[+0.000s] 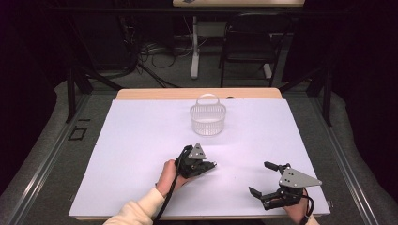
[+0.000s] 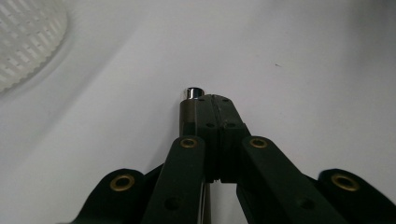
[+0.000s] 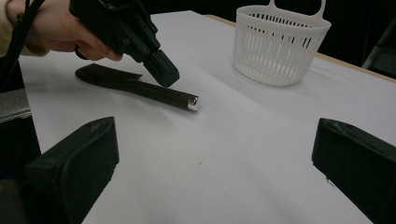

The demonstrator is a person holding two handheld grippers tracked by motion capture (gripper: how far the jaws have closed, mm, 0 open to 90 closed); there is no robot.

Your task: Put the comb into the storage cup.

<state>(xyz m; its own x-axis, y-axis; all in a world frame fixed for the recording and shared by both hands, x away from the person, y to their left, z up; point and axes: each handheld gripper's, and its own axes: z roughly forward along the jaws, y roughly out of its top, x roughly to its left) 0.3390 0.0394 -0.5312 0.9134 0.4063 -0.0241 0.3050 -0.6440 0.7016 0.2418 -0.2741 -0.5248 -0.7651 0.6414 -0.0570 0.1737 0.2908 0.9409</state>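
A dark brown stick-like tool with a silver end cap lies flat on the white table sheet. My left gripper hovers right over its middle, jaws pressed together with nothing between them. In the left gripper view the shut left gripper sits just to the right of the tool, whose silver tip pokes out ahead. In the high view the left gripper is near the table's middle. My right gripper rests at the front right, jaws wide apart and empty.
A white slotted plastic basket with a loop handle stands upright at the back centre of the sheet, also seen as the basket beyond the tool. A chair and cables lie on the floor behind the table.
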